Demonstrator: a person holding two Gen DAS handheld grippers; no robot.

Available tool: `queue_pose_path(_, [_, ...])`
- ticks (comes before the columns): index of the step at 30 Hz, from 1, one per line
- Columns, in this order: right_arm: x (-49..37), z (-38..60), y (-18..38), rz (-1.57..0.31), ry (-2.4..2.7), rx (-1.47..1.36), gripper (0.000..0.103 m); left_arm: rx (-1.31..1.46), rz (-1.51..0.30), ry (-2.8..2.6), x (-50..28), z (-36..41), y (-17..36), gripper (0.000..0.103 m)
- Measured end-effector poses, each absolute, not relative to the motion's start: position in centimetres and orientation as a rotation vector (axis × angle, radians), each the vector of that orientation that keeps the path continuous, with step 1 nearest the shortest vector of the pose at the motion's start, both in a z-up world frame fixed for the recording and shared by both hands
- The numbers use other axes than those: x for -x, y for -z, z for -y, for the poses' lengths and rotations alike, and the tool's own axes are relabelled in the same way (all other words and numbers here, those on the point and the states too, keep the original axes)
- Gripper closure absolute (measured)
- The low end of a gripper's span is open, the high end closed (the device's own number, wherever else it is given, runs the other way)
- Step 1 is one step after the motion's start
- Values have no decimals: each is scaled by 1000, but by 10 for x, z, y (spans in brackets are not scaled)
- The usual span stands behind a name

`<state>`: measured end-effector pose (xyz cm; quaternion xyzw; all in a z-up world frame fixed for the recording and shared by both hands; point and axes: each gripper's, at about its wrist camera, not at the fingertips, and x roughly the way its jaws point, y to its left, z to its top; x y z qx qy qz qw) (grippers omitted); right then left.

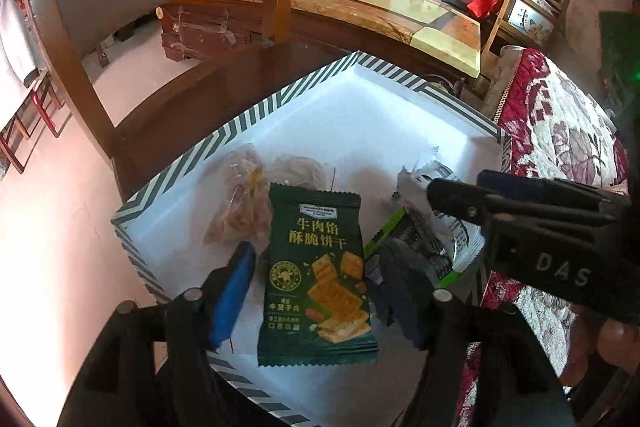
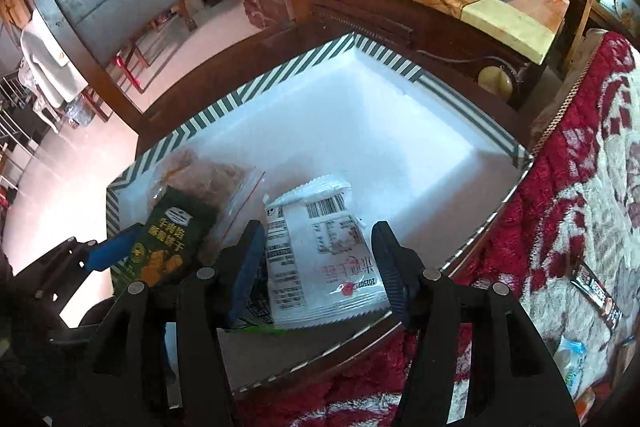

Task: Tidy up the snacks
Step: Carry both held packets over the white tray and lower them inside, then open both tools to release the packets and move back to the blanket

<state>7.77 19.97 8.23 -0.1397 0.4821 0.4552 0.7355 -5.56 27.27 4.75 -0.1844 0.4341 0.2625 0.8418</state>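
The green packet [image 1: 318, 277] lies flat in the tray [image 1: 256, 115], long axis running away from the left gripper [image 1: 316, 291], whose jaws stand open astride it; the right gripper [image 2: 318, 267] likewise stands open around the white packet [image 2: 320, 251].

hidden: green-edged packet [image 1: 386, 233] under white packet [image 1: 436, 227] | print unreadable

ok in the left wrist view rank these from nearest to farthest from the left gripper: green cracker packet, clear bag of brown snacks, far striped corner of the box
1. Green cracker packet: between the fingers of the left gripper, in the box.
2. Clear bag of brown snacks: just beyond the packet, toward the left.
3. Far striped corner of the box: at the back, across the bare white floor.
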Motion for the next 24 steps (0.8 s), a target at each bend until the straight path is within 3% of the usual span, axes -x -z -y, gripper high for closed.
queue_pose_path(10, [-65, -162, -93, -1043, -973, 250, 47, 336, -898, -546, 55, -256, -60, 22])
queue_pose_path(24, [-58, -103, -108, -999, -895, 197, 47, 281, -893, -501, 53, -224, -71, 20])
